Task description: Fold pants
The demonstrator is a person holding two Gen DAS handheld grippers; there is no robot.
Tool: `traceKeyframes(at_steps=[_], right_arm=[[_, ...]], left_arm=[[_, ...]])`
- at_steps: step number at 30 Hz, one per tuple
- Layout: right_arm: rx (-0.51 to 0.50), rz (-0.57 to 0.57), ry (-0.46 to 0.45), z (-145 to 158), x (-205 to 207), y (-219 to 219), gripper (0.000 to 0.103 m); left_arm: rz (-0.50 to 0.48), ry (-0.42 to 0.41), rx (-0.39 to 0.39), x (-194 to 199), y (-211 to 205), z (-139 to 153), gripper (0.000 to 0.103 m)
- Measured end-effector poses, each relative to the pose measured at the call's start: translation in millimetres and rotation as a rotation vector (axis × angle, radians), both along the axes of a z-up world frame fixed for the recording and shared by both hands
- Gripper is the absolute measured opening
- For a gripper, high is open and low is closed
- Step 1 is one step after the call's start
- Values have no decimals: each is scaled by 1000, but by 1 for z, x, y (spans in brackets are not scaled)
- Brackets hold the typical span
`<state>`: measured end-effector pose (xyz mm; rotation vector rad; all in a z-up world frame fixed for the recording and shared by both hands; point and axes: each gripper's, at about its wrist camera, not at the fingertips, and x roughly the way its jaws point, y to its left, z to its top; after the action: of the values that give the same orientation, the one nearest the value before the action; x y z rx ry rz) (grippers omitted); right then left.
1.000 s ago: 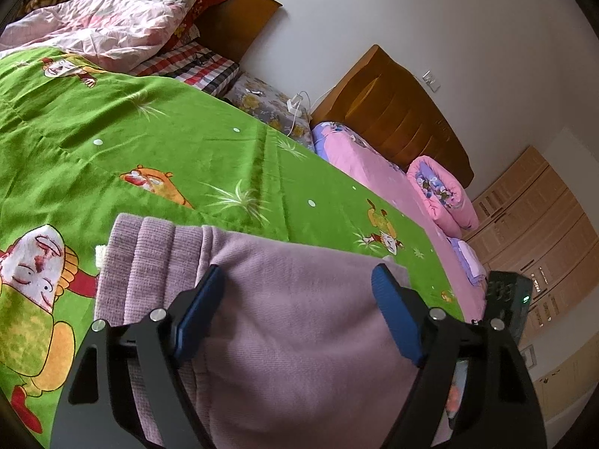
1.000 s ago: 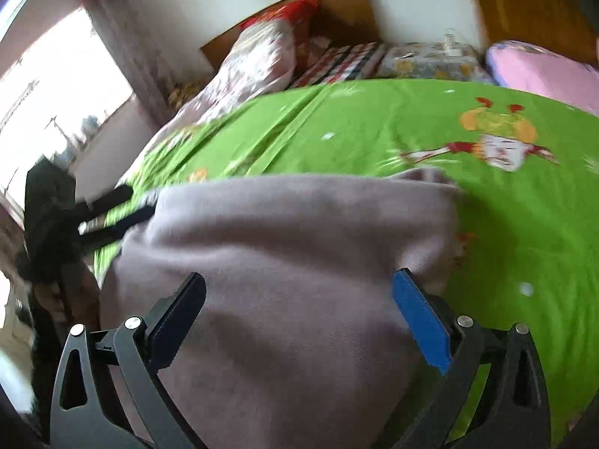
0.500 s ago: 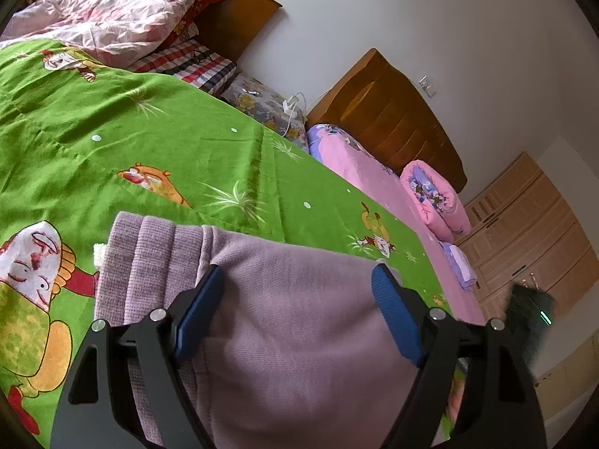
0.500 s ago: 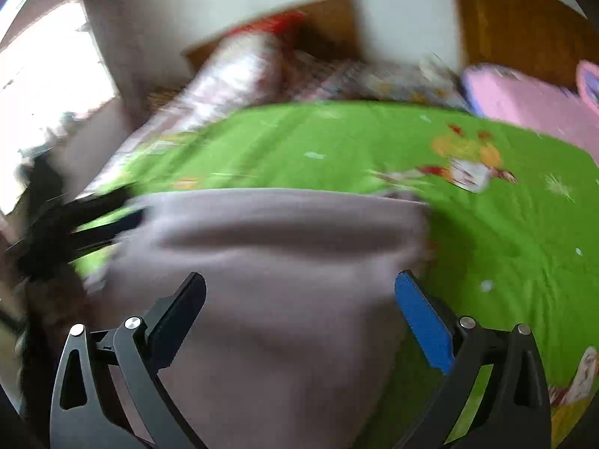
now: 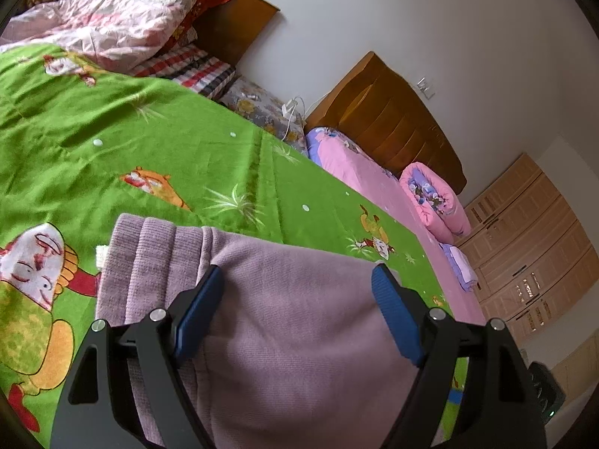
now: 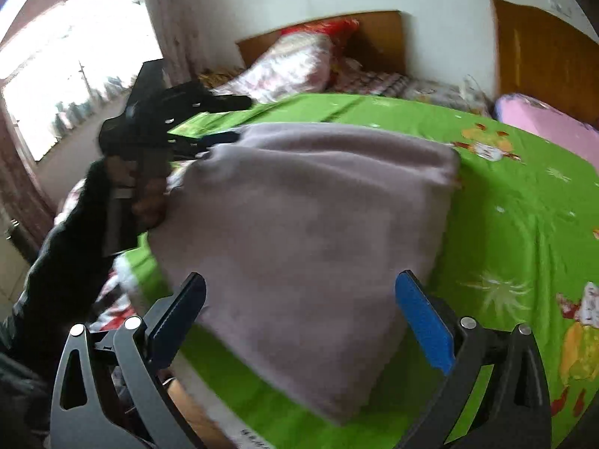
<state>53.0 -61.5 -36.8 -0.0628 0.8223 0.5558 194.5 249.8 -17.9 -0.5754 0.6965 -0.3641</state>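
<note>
The mauve pants (image 5: 292, 329) lie folded into a thick rectangle on the green cartoon bedspread (image 5: 112, 142). Their ribbed waistband (image 5: 142, 258) is at the left in the left wrist view. My left gripper (image 5: 297, 273) stands open just over the pants, with cloth below both blue pads and nothing pinched. The right wrist view shows the pants (image 6: 307, 205) as a blurred block, with the left gripper (image 6: 243, 119) at their far left corner, held by a hand (image 6: 148, 196). My right gripper (image 6: 301, 280) is open above the pants' near edge and holds nothing.
A pink quilt (image 5: 112, 26) and pillows are piled at the wooden headboard (image 5: 228, 26). A second bed with pink bedding (image 5: 359, 176) stands to the right, with wardrobes (image 5: 531, 247) beyond it. A bright window (image 6: 67, 71) is at the left. A black device (image 5: 544, 393) sits at the lower right edge.
The right gripper has pulled back and rolled, so the pants' near corner and green sheet now show in front of it. The left gripper has stayed put. The black device slid down and right.
</note>
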Motion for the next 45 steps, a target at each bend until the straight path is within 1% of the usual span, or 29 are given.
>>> traceKeyframes(at_steps=[1,2,3,4,5,7,8,9,11,12,13,15,16,18,20,24,25,27,28,29,31,33,34,35,36,38,39,42,45], right_arm=[[-19,2,-2,-7,0,0,99],[-9,6,-15,-8,-2,-2,99],[2,3,-11,-6,2,-4,99],[13,1,-3,-5,3,-6,99],[21,0,2,-5,3,-8,99],[17,0,-2,-5,3,-5,99],[12,0,-6,-3,2,-6,99],[10,1,-10,-3,1,-5,99],[17,4,-9,-2,0,-10,99],[21,5,-7,-3,1,-10,99],[22,6,-8,-3,1,-10,99],[19,8,-11,-5,0,-11,99],[16,8,-12,-5,-1,-11,99],[13,8,-12,-5,0,-10,99],[6,7,-16,-5,-1,-10,99],[7,5,-19,-6,-1,-10,99],[7,4,-20,-6,-1,-10,99],[5,3,-23,-6,-4,-8,99],[4,2,-25,-6,-4,-7,99],[2,1,-26,-6,-4,-7,99],[-3,0,-28,-6,-4,-6,99],[-5,1,-29,-7,-4,-6,99],[-4,1,-29,-7,-4,-7,99],[-1,2,-28,-7,-4,-7,99],[-2,2,-28,-7,-4,-7,99],[-5,2,-30,-7,-5,-6,99],[-8,1,-31,-7,-5,-5,99],[-13,0,-33,-8,-6,-4,99],[-14,0,-34,-8,-5,-4,99]], left_arm=[[26,-10,15,-8,0,6,81],[62,-26,39,-19,-1,14,82],[83,-84,62,-39,-3,29,83],[85,-139,87,-56,-8,41,89],[91,-170,119,-70,-13,50,94],[84,-196,231,-99,-30,60,96],[60,-188,277,-108,-38,59,97],[33,-157,341,-115,-49,50,97],[38,-97,438,-118,-58,32,97],[40,-24,501,-113,-60,11,97],[52,17,519,-109,-59,0,96],[134,63,584,-104,-49,-21,99],[126,78,540,-104,-43,-29,101],[119,113,374,-104,-26,-42,101],[121,85,405,-111,-28,-42,101],[185,6,519,-128,-39,-31,101],[235,-23,575,-132,-41,-23,101],[313,-57,639,-142,-44,-12,101],[345,-73,642,-148,-43,-6,100],[352,-79,629,-151,-38,-1,100],[336,-84,602,-155,-36,5,100],[317,-79,634,-149,-39,1,101],[319,-53,661,-146,-38,-5,101],[329,-1,690,-139,-38,-12,102],[326,33,666,-135,-33,-22,102],[330,39,579,-138,-21,-26,102],[328,44,571,-138,-19,-28,102],[327,28,622,-138,-24,-27,102],[324,29,600,-138,-21,-28,102]])
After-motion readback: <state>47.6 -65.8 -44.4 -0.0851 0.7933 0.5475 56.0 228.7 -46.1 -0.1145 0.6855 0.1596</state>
